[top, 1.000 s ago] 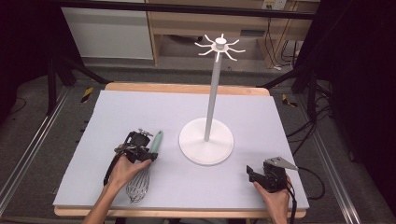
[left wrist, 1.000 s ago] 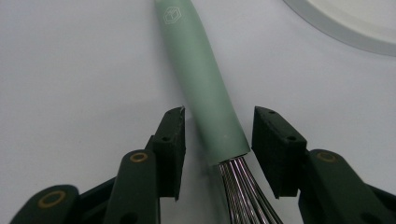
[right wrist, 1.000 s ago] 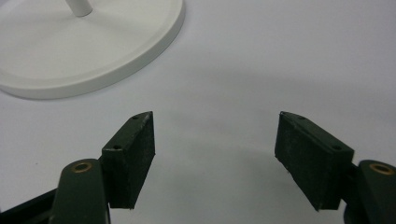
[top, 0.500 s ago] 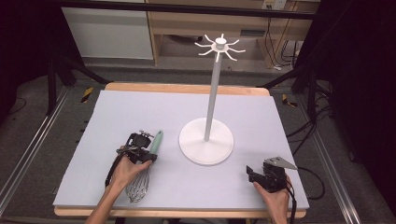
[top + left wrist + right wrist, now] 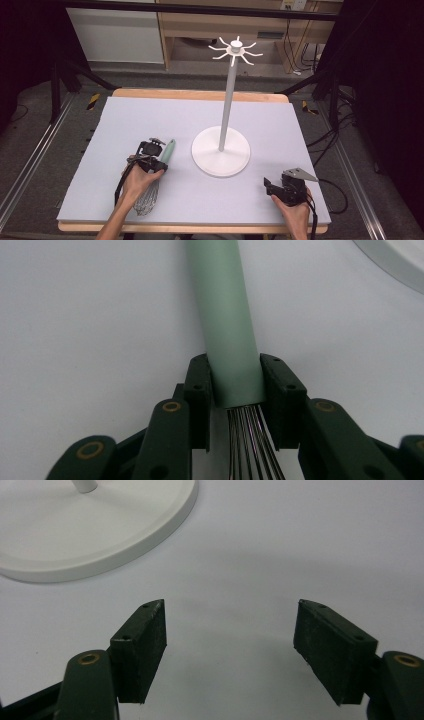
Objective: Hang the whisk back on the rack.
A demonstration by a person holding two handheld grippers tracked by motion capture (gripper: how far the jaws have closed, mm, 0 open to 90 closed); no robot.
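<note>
Near the front-left corner of the worktop (image 5: 125,120) lies a whisk (image 5: 155,180), its pale green handle (image 5: 227,320) pointing toward the far edge and its wire head toward the front edge. The left tongs (image 5: 235,390) are pressed against the handle from both sides, just where the wires come out of it. A white stand (image 5: 222,150) sits near the middle of the worktop, its round base just beside the handle's tip but apart from it, its thin pole rising to a ring of hooks. The right tongs (image 5: 230,650) hover spread wide near the front-right corner, holding nothing, with the base's rim ahead of them. The worktop is a pale grey mat on a wooden board. Beyond it are a dark floor, cables and pale cabinets.
</note>
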